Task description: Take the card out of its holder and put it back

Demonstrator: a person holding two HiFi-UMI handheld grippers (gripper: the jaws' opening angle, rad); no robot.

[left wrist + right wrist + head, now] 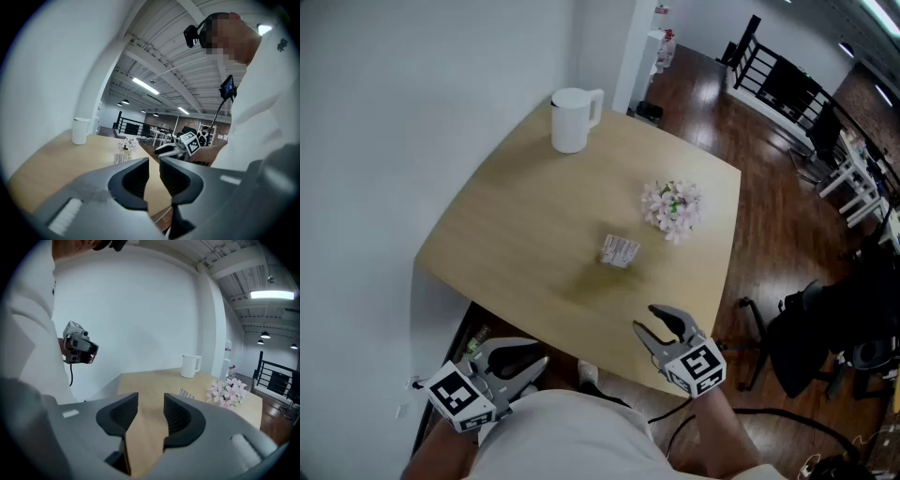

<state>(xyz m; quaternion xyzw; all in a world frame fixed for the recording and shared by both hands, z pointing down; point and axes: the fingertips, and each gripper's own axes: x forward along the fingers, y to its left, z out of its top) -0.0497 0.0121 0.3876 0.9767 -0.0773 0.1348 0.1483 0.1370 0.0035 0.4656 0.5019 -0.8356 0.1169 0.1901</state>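
A small clear holder (pixel 620 250) with a white printed card in it stands near the middle of the light wooden table (pixel 516 225). The holder also shows in the left gripper view (pixel 121 157) and the right gripper view (pixel 186 393). My right gripper (pixel 645 317) hovers over the table's near edge, short of the holder, open and empty (pixel 151 397). My left gripper (pixel 539 353) hangs lower, off the table's near left edge, its jaws a little apart with nothing between them (pixel 153 161).
A bunch of pale pink flowers (pixel 672 206) sits just beyond the holder to the right. A white jug (pixel 572 120) stands at the table's far corner by the wall. A black office chair (pixel 825 323) is on the wooden floor to the right.
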